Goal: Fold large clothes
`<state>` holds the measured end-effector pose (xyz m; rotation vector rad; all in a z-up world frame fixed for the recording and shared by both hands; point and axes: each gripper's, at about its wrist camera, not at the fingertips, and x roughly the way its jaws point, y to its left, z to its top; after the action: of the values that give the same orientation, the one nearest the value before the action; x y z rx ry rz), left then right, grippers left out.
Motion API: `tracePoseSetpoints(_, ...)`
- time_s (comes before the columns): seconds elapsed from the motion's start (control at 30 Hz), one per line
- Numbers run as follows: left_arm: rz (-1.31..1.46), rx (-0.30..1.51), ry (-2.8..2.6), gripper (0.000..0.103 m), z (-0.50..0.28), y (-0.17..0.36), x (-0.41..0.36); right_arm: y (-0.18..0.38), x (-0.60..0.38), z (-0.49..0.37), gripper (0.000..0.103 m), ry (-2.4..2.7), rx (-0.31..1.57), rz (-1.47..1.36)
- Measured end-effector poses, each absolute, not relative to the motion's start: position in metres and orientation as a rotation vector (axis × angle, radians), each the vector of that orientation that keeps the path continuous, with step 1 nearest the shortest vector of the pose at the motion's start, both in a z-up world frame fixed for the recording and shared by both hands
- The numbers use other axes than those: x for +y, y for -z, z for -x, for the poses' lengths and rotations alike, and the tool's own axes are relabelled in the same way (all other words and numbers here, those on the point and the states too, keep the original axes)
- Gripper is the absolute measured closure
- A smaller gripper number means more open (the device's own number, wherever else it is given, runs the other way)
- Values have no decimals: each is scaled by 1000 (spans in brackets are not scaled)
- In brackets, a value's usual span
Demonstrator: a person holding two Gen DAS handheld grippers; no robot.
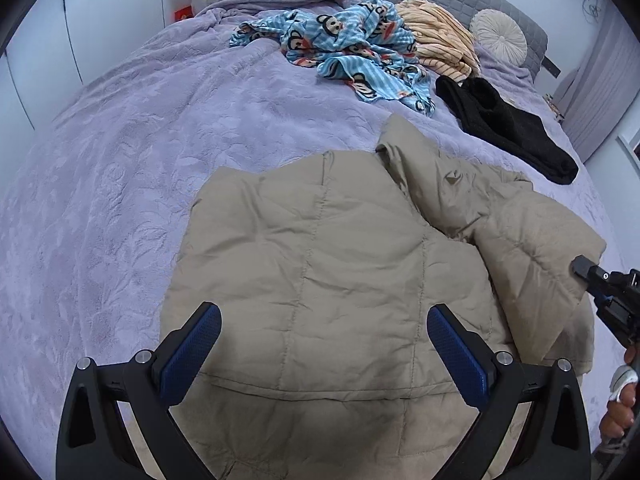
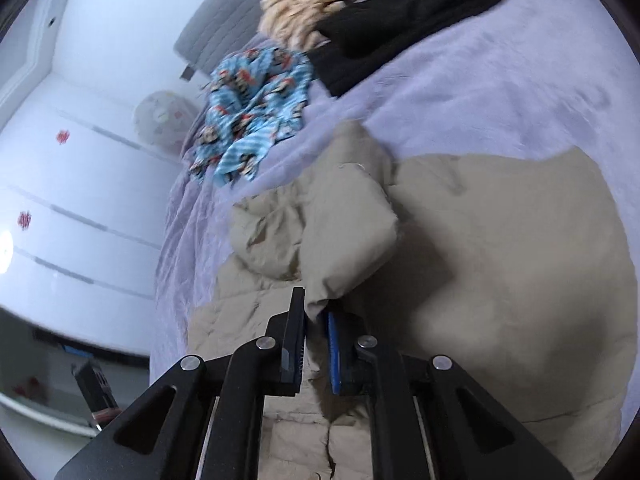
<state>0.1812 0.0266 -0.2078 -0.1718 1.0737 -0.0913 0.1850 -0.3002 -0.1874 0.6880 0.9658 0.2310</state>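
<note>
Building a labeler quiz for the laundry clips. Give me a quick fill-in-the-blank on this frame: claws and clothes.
1. The left claw hovers over the beige jacket with its jaws ____.
2. The right claw is shut on a fold of the ____ jacket.
3. The blue cartoon-print garment lies crumpled on the ____ bedspread.
4. The garment lying between the jacket and the round pillow is ____.

Missing words: open; beige; purple; black
</note>
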Motion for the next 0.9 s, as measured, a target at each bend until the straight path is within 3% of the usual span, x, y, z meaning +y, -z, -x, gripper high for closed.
tracePoseSetpoints(0.2,335,1069,112,0,-177,206,59,201,-203,-189,91,-416,1123,-461)
tracePoseSetpoints(0.3,362,1070,160,0,-176,203,59,216,-183,-180,69,-436,1213,-423)
tracePoseSetpoints(0.37,376,1075,213,0,-177,203,53,221,-185,-172,41,-444,1236,-445)
tracePoseSetpoints(0.57,437,1158,364,0,-191,226,17,228,-239,-128,41,-356,1263,-509)
tracePoseSetpoints(0.63,430,1201,382,9,-198,242,-1,234,-264,-112,42,-301,1271,-528)
tracePoseSetpoints(0.67,427,1224,392,20,-202,249,-10,236,-277,-105,46,-274,1271,-528)
tracePoseSetpoints(0.7,428,1250,405,41,-207,256,-19,237,-288,-102,51,-247,1274,-519)
tracePoseSetpoints(0.73,430,1275,419,57,-210,262,-28,240,-299,-97,62,-207,1281,-503)
tracePoseSetpoints(0.77,419,1300,419,89,-213,266,-37,244,-309,-95,71,-174,1287,-494)
tracePoseSetpoints(0.9,415,1227,438,93,-210,241,-49,250,-346,-100,88,-39,1278,-400)
